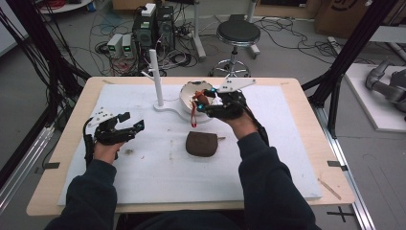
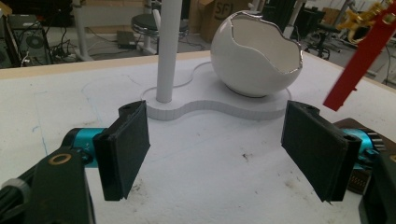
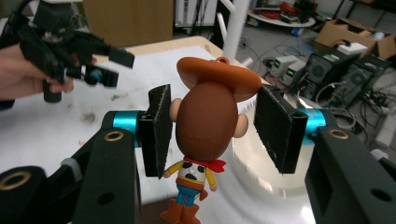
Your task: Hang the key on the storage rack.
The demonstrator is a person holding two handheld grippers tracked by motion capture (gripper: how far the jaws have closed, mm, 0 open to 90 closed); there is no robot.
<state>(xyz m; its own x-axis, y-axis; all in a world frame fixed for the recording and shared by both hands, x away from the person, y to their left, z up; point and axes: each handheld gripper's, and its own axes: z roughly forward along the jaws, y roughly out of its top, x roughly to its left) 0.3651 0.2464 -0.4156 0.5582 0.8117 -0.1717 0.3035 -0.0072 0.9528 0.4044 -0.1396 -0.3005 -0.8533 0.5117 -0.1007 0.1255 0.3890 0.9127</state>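
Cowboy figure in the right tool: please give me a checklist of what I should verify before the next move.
1. Right tool closed on the cowboy figure, pads at its head: ok.
2. Grip firm: the pads seem to meet only an ear and the hat brim: cannot tell.
3. Red strap clear of the white bowl: it hangs close by the rim: cannot tell.
4. Left tool open, holding nothing, off to the side: ok.
5. Bowl upright on its white base: ok.
6. Brown pouch flat on the mat, apart from both tools: ok.
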